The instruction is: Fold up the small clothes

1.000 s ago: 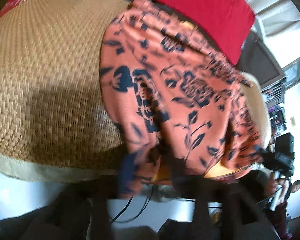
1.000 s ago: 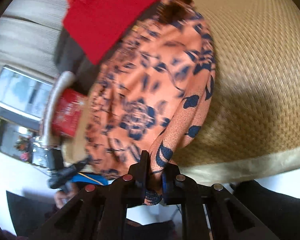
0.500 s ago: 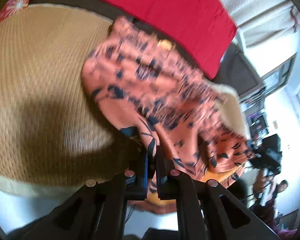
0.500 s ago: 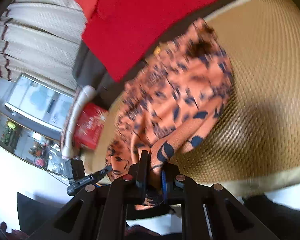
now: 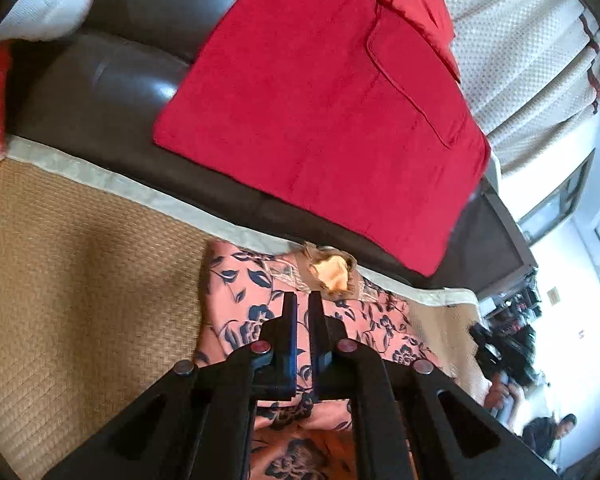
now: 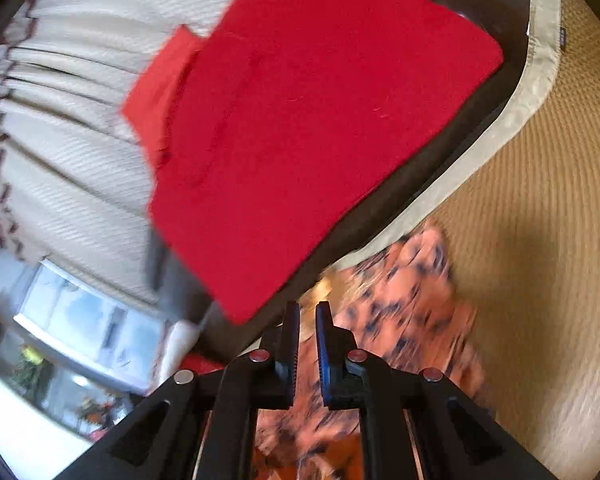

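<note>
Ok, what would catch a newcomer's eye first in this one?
The big red blanket draped over the dark sofa fills the top of both views. Below it, the orange floral garment lies on the woven mat, just behind both grippers, the left gripper and right gripper shut.

Bright daylight; right view motion-blurred; fisheye edges dark, warped.

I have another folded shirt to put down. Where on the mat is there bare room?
The woven mat is bare left of the floral garment, up to its pale border beside the dark sofa. In the right wrist view it is bare right of the garment. The red blanket covers the sofa.
</note>
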Demonstrator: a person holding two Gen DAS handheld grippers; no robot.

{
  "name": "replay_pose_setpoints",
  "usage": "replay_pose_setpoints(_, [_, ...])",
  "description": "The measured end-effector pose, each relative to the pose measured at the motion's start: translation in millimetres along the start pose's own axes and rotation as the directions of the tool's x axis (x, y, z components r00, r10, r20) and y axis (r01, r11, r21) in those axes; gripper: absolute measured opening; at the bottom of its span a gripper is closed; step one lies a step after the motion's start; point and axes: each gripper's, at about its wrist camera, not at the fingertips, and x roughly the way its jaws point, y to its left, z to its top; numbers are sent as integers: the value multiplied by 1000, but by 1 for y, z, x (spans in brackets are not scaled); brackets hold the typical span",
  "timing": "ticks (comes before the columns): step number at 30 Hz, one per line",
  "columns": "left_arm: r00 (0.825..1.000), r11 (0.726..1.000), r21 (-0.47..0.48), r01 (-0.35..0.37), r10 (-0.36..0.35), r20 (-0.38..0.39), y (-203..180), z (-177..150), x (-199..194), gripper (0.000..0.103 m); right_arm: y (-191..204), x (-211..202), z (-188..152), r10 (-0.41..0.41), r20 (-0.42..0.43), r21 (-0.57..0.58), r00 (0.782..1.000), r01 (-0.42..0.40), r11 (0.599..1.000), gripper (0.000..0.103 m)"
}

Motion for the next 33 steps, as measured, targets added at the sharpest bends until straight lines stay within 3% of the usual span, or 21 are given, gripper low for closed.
replay_pose_setpoints(2, [1000, 999, 49, -1, 2, -31, -3, -14, 3, 6, -3, 15, 4, 19, -34, -12, 999, -19, 1000, 9])
replay_pose_setpoints(4, [997, 993, 109, -42, 49, -66, -4, -36, 3, 25, -1, 22, -2, -5, -75, -72, 997, 0, 997, 13])
replay_pose_setpoints(6, [993, 992, 117, -49, 60, -97, -3, -57, 2, 72, -3, 25, -15, -39, -126, -114, 991, 24, 993, 13])
replay_pose_setpoints(7, [992, 993, 107, -51, 62, -107, -3, -65, 1, 77, -8, 22, -22, -44, -145, -121, 988, 26, 992, 14])
replay_pose_setpoints(8, [992, 994, 100, -42, 54, -116, -4, -70, 1, 78, -9, 19, -31, -53, -154, -121, 987, 35, 992, 17])
replay_pose_setpoints(10, [991, 995, 102, -22, 35, -130, -12, -80, 5, 78, -8, 12, -46, -76, -154, -125, 985, 57, 991, 33])
replay_pose_setpoints(12, [989, 995, 95, -37, 50, -136, -23, -89, 11, 80, -6, 3, -68, -87, -150, -131, 985, 68, 989, 86])
replay_pose_setpoints(16, [985, 989, 147, -24, 49, -167, -45, -104, 37, 80, 6, -4, -95, -134, -172, -190, 976, 101, 977, 86])
replay_pose_setpoints(20, [982, 960, 269, -80, 123, -146, -66, -116, 68, 80, 24, 8, -102, -222, -188, -269, 957, 168, 948, 86])
replay_pose_setpoints(22, [978, 946, 317, -71, 129, -166, -68, -120, 81, 80, 33, 16, -98, -242, -181, -316, 953, 176, 932, 86])
replay_pose_setpoints(26, [975, 951, 309, -1, 69, -210, -56, -121, 97, 80, 43, 48, -88, -303, -216, -438, 928, 186, 880, 86])
replay_pose_setpoints(28, [973, 952, 304, 21, 50, -224, -48, -119, 105, 80, 37, 70, -84, -345, -261, -490, 901, 185, 852, 86])
replay_pose_setpoints(31, [962, 962, 266, 55, 20, -274, -34, -122, 119, 80, 22, 97, -87, -367, -321, -503, 873, 171, 847, 86])
replay_pose_setpoints(33, [952, 951, 306, 44, 53, -301, -34, -128, 125, 79, 12, 108, -94, -364, -349, -495, 864, 160, 854, 83])
